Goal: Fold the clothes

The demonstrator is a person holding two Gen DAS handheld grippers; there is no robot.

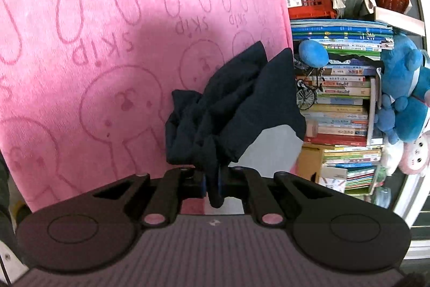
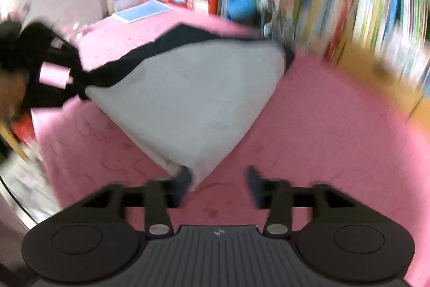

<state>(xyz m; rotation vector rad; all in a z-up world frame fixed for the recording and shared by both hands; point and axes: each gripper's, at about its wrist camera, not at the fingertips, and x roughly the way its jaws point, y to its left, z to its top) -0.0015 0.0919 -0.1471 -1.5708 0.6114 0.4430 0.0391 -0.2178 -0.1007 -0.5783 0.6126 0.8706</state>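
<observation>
one garment (image 2: pixel 188 98) is seen: light grey body with a dark navy band (image 1: pixel 236 109) along one edge. in the right wrist view it is stretched into a taut, roughly triangular sheet above the pink rabbit-print cloth (image 2: pixel 322 125), its lower corner hanging at the near edge of the frame. the dark band is bunched and gathered at the far left corner. in the left wrist view the navy fabric is crumpled in folds, raised off the cloth.
</observation>
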